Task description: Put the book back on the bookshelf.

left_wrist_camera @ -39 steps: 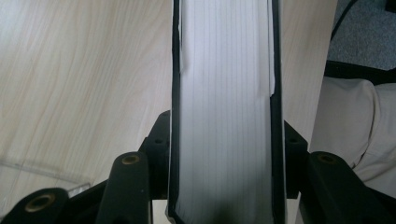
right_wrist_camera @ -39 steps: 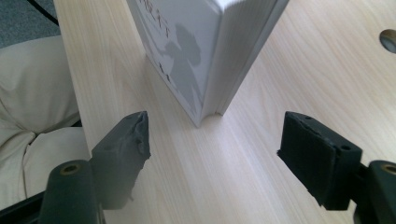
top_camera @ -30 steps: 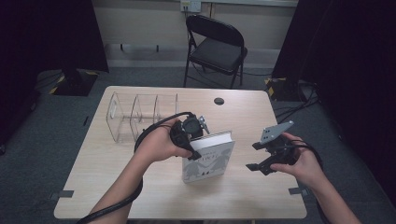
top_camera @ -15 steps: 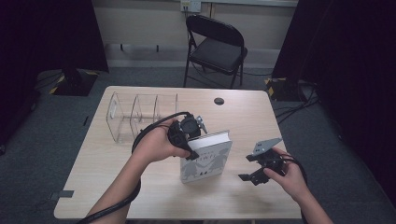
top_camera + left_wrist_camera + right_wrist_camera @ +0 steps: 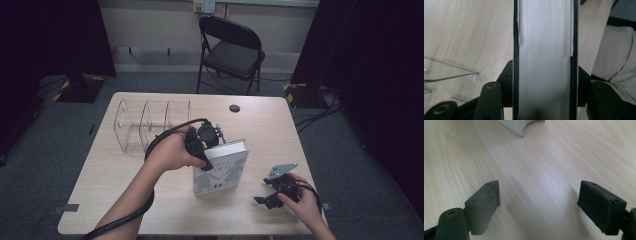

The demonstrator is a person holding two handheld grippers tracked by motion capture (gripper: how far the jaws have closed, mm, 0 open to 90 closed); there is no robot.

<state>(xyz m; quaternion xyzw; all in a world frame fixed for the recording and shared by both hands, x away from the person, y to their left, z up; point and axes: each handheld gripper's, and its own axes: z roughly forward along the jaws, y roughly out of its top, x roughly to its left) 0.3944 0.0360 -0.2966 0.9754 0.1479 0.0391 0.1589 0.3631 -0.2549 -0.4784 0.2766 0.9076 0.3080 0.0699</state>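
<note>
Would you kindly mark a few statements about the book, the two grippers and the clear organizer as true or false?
1. The left gripper clamps the book by its top edge. True.
2. The right gripper holds the book. False: its jaws stand open over bare table.
3. The book lies flat. False: it stands on edge.
4. A clear organizer sits left of the book in the high view. True.
5. A chair stands beyond the table. True.
</note>
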